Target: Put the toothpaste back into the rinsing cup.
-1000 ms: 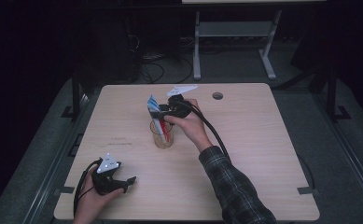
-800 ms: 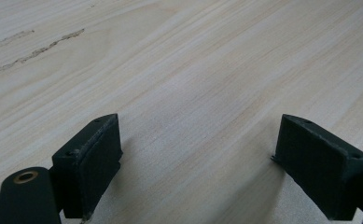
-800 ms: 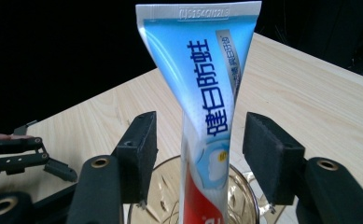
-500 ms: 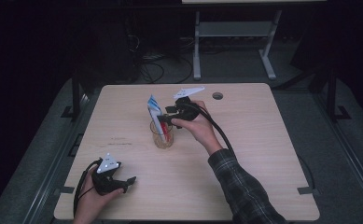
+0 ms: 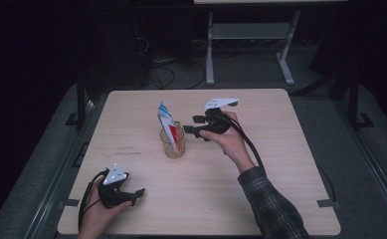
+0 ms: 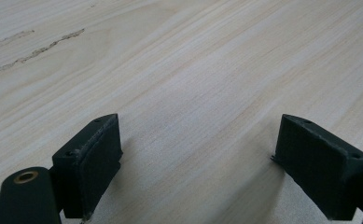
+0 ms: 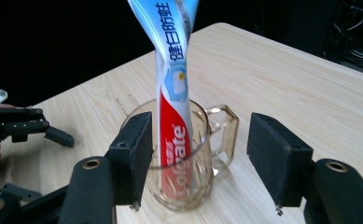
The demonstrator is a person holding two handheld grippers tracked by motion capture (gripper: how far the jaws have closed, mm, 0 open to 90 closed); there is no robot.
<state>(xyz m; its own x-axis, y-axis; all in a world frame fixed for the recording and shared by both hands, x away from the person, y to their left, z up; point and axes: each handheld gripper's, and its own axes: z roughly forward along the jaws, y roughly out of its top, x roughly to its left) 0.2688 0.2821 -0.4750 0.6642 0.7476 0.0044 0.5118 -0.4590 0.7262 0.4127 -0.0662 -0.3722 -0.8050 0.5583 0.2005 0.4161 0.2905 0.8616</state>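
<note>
Left gripper at near left edge of table, jaws apart on bare wood, holding nothing; toothpaste tube upright in glass mug at mid-table; right gripper just beside mug, jaws just opened, empty; placing looks done, release in hand; next, probably pulling clear without tipping mug.

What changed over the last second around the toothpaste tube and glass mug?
The right tool has let go of the toothpaste tube and drawn back to the right of it in the high view; its jaws have just been opening, nothing between them. The tube stands in the glass mug as before. The left tool stayed at the near table edge, open.
</note>
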